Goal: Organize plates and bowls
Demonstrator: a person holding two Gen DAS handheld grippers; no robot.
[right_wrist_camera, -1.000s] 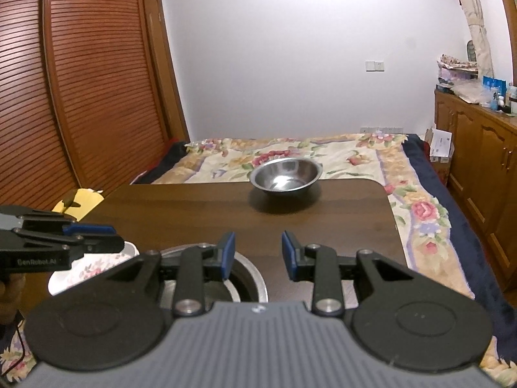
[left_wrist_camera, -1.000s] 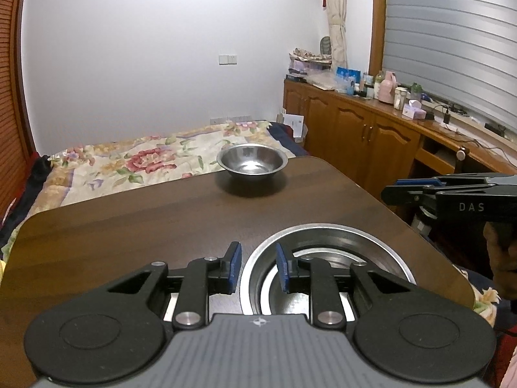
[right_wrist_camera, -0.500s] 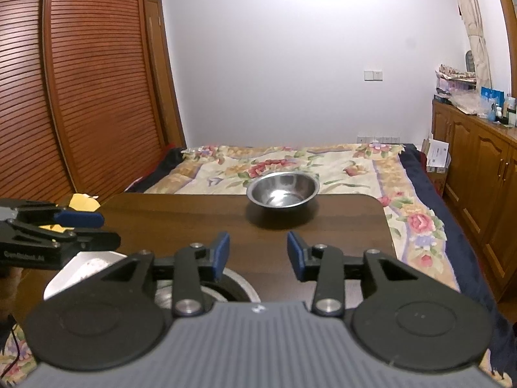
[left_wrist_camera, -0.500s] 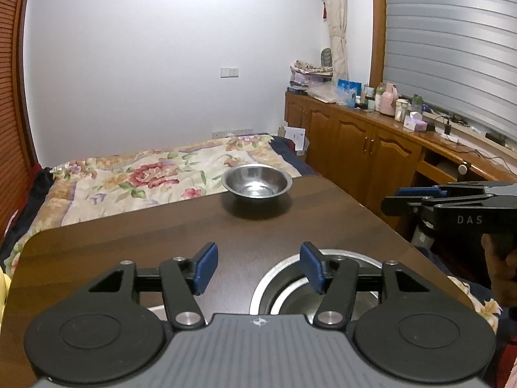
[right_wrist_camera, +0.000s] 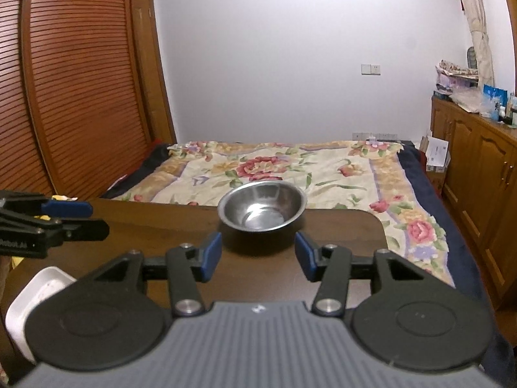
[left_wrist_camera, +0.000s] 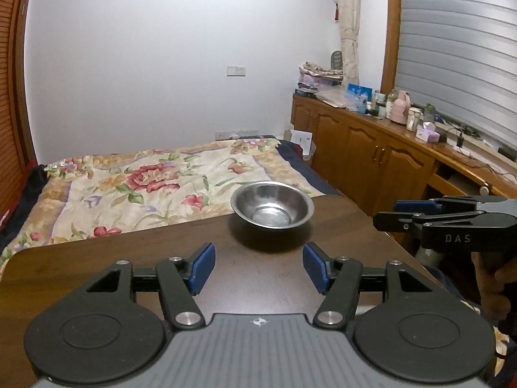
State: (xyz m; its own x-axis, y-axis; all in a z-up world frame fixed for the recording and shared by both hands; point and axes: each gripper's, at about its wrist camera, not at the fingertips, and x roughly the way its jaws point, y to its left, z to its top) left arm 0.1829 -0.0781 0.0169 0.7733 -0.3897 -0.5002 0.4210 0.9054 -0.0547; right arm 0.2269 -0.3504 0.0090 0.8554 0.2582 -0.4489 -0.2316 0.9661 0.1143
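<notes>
Both grippers hang above the dark wooden table [left_wrist_camera: 97,258], jaws spread wide and holding nothing: the left gripper [left_wrist_camera: 258,266], the right gripper [right_wrist_camera: 258,255]. The steel bowl [right_wrist_camera: 261,207] sits mid-frame at the table's far edge; a white dish [right_wrist_camera: 35,291] pokes out at lower left.

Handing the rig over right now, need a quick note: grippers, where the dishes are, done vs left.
Left gripper: open, empty, above the dark wooden table, aimed at the steel bowl.
Right gripper: open, empty, also facing that bowl.
Steel bowl: upright, alone near the table's far edge, by the bed.
White dish: at the near left of the right wrist view, partly hidden behind the gripper.
Done: cannot tell from these views; nothing is held.
Left: probably fetch the steel bowl and put it with the other dishes.
</notes>
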